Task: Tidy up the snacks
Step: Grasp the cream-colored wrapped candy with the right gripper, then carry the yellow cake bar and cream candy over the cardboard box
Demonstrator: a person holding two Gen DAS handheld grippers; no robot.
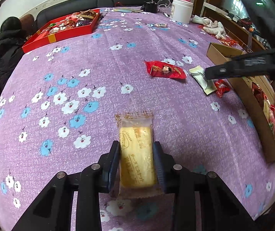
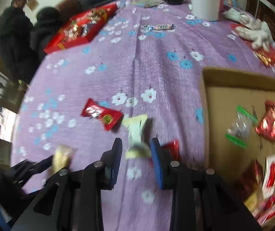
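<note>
- Snacks lie scattered over the purple flowered worktop [image 1: 118, 57], and the cardboard box [image 2: 241, 80] at its right edge already holds several wrappers, so I judge it the collecting spot.
- Left gripper [image 1: 137, 163] has its fingers closed on a yellow cheese cake [image 1: 136, 154] in a clear wrapper, one pad on each long side. It is gripped across the narrow width, probably so the soft cake is not crushed end to end.
- Right gripper [image 2: 136, 161] hangs over a cream-white packet [image 2: 136, 134]. The packet sits between the fingers, but the picture is blurred and I cannot tell whether the pads press on it.
- Just right of that packet lies a small red candy [image 1: 222, 87], touching the box wall or very near it.
- Left of the packet rests a larger red packet [image 1: 165, 70] with a cartoon figure.
- Far up the cloth lies one white wrapped roll [image 1: 159, 25], well apart from the rest.
- Count loose on the cloth: two red, one cream-white, one roll, plus the cheese cake in the left fingers.
- A red tray [image 1: 60, 34] of sweets sits far left.
</note>
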